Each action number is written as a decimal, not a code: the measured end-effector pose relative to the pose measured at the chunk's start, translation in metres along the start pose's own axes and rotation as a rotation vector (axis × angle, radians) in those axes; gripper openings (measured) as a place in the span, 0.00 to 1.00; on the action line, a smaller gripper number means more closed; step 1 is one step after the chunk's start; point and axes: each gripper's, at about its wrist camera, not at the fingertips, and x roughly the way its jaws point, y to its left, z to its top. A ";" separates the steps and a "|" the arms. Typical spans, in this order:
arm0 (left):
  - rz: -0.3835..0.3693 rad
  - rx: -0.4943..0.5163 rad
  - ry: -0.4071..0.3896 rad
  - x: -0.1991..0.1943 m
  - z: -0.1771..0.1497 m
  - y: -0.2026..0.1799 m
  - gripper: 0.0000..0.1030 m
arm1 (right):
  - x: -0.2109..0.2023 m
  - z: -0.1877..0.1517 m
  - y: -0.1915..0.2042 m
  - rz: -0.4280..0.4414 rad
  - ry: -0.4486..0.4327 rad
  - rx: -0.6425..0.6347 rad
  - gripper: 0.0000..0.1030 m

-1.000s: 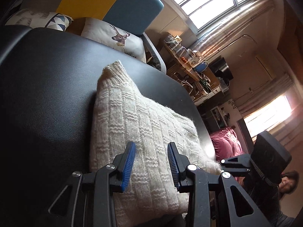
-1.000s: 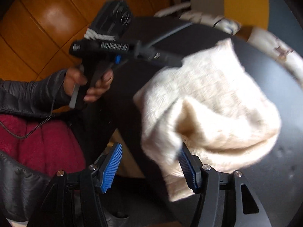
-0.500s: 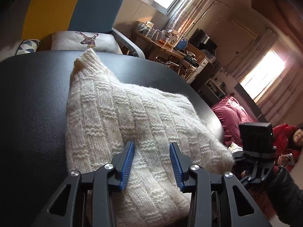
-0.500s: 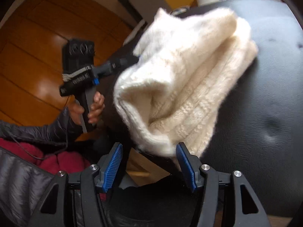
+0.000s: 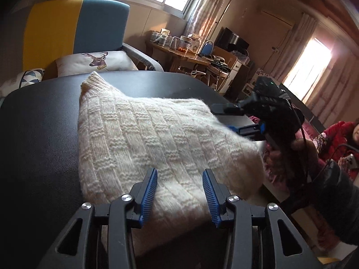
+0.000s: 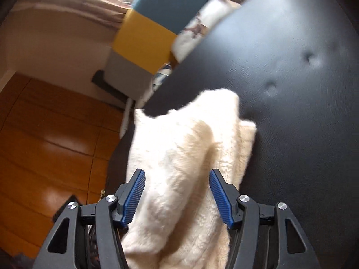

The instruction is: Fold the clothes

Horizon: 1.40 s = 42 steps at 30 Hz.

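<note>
The cream knit sweater [image 5: 157, 143] sits folded on the black table [image 5: 40, 134], its near right corner hanging past the edge. Left gripper [image 5: 179, 190] and right gripper [image 6: 177, 195] are both spread wide, gripping nothing. Risk I see: that overhanging corner could drag the bundle off or loosen the layers.

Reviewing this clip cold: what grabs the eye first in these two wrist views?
The cream knitted sweater, folded into a thick pad on the black padded table, fills both views. The left gripper hangs open over its near edge, while the right gripper stands open around its bulky side fold. Behind, a yellow-and-blue chair holds a deer-print cushion.
</note>
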 end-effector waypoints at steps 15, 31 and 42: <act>-0.025 0.273 0.203 0.031 -0.038 -0.017 0.52 | 0.048 -0.001 0.080 -0.754 0.135 -0.663 0.14; -0.152 0.001 0.128 0.013 0.026 0.011 0.53 | -0.031 -0.030 0.013 -0.005 -0.011 -0.111 0.72; -0.145 -0.061 0.142 0.034 0.021 0.026 0.56 | 0.022 -0.026 -0.028 0.122 -0.079 0.144 0.70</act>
